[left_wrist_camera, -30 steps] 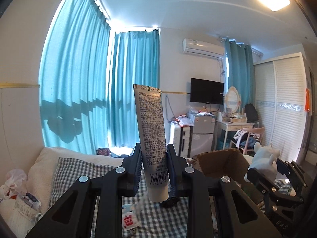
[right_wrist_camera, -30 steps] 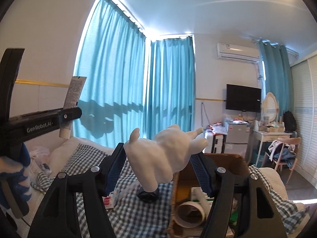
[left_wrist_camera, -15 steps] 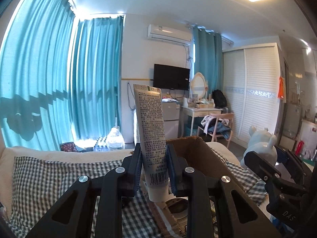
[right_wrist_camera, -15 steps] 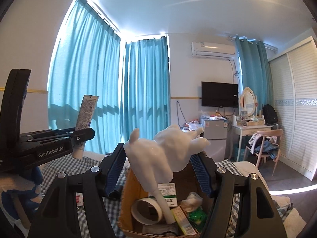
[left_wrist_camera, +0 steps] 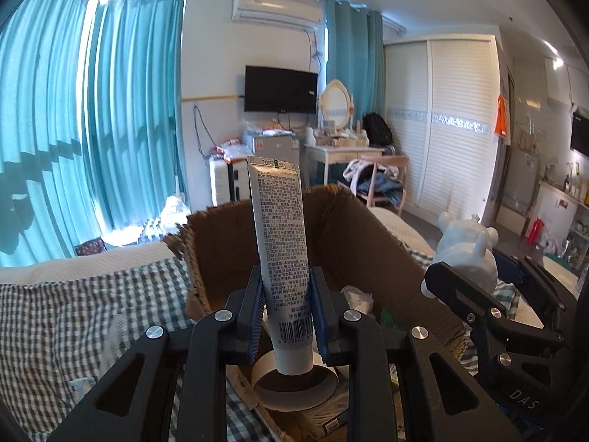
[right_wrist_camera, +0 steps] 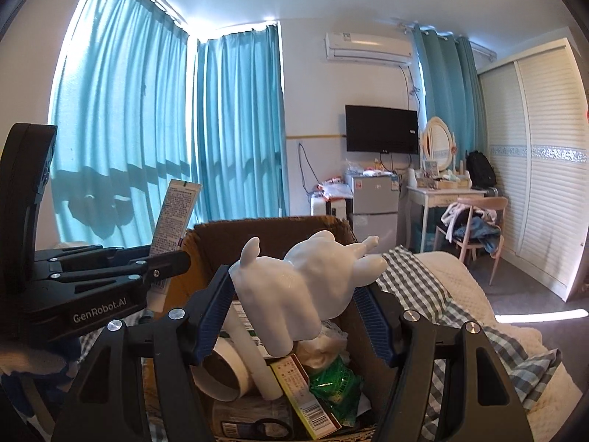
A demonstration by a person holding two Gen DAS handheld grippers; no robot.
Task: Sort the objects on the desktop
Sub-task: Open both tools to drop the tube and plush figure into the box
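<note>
While both grippers hang over the cardboard box [left_wrist_camera: 353,235], the scene reads as follows.
Left gripper [left_wrist_camera: 286,316]: fingers pinch the grey tube [left_wrist_camera: 279,243] at its lower part; the tube stands nearly upright, crimped end up, cap end down.
Grey tube position: above the near part of the open box, directly over the tape roll [left_wrist_camera: 296,386].
Right gripper [right_wrist_camera: 294,294]: blue pads [right_wrist_camera: 215,313] clamp the white animal figurine [right_wrist_camera: 294,287] by its sides; the figurine lies tilted, ears toward the far right.
Figurine position: over the open box, clear of its contents.
Box contents: tape roll, white cylinder [right_wrist_camera: 250,357], green packet [right_wrist_camera: 335,379], red-edged carton [right_wrist_camera: 305,401].
Box support: checked cloth [left_wrist_camera: 92,313] over a cream cushion.
Gripper relation: left gripper appears at the left of the right wrist view, near but apart.
</note>
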